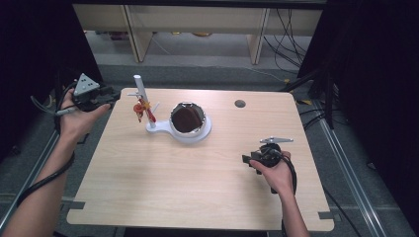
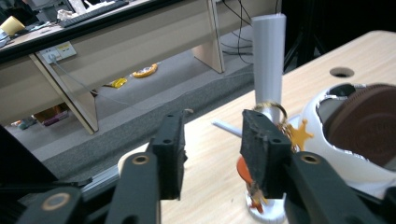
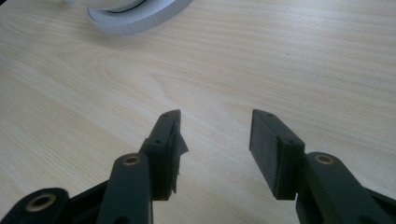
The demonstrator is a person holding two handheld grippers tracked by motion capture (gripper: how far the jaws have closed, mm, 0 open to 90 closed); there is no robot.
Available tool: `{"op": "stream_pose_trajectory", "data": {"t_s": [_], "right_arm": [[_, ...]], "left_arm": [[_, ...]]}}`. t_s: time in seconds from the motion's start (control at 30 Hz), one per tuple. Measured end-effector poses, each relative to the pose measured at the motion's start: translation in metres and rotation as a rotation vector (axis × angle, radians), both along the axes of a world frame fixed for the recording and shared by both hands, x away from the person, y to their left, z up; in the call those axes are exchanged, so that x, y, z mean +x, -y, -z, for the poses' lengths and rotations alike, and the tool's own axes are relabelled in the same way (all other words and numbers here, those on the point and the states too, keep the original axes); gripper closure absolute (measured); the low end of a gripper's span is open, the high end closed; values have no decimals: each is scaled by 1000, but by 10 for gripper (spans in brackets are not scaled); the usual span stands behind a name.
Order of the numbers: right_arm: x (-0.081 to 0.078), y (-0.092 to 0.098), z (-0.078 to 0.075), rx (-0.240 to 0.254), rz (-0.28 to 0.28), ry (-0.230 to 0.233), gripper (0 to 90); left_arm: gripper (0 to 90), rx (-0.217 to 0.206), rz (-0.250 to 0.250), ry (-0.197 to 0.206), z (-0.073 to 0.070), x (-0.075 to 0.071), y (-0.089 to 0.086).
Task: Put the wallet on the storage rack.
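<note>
Left gripper (image 1: 114, 97) is held at the far left corner of the counter (image 1: 197, 187), level with the white stand (image 1: 148, 111); its jaws are spread with nothing between them. In the left gripper view the left gripper (image 2: 212, 149) is seen just short of the keychain (image 2: 289, 135), which hangs on the stand's post (image 2: 268, 56): a gold ring and a gold star at the top, red and orange pieces lower down. One of its jaws stands in front of part of the keychain, and whether it is touched cannot be told. From the high view the keychain (image 1: 143, 109) is seen as a small red and yellow cluster against the post, beside a short peg.

On the round base of the stand a white bowl (image 1: 190, 133) is set, with a shiny rim and a dark brown inside (image 2: 369, 126).

Right gripper (image 1: 252, 161) is held low at the near right part of the counter, well apart from the stand and pointed across the wood toward the left. In the right gripper view its jaws are spread over bare wood (image 3: 219, 70), with nothing held between them, and the white edge of the base (image 3: 140, 18) is seen at the top.
</note>
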State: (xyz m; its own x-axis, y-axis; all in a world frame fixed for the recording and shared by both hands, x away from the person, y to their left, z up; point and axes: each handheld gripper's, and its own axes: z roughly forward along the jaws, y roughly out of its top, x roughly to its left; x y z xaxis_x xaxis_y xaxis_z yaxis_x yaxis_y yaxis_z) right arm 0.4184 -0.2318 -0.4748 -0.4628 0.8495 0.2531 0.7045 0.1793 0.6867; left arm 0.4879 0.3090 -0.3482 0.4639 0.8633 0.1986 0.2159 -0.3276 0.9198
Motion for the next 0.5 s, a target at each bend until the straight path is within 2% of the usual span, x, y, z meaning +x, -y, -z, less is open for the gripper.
{"op": "stream_pose_trajectory", "data": {"t_s": [0.13, 0.17, 0.27, 0.3, 0.33, 0.5], "right_arm": [[-2, -2, -1, 15, 15, -19, 543], [-2, -2, -1, 14, 16, -17, 542], [-1, -1, 0, 9, 11, -9, 542], [-2, -2, -1, 18, 25, -28, 541], [-2, -2, -1, 15, 19, -22, 541], [-2, -2, -1, 14, 16, -20, 540]], "left_arm": [[536, 0, -13, 3, 3, -9, 0], [496, 2, -13, 2, 3, -10, -1], [473, 10, -11, 11, 6, -15, 0], [468, 8, -14, 14, 6, -18, 1], [462, 10, -14, 18, 7, -20, 1], [419, -15, -23, 27, 11, -31, 2]]}}
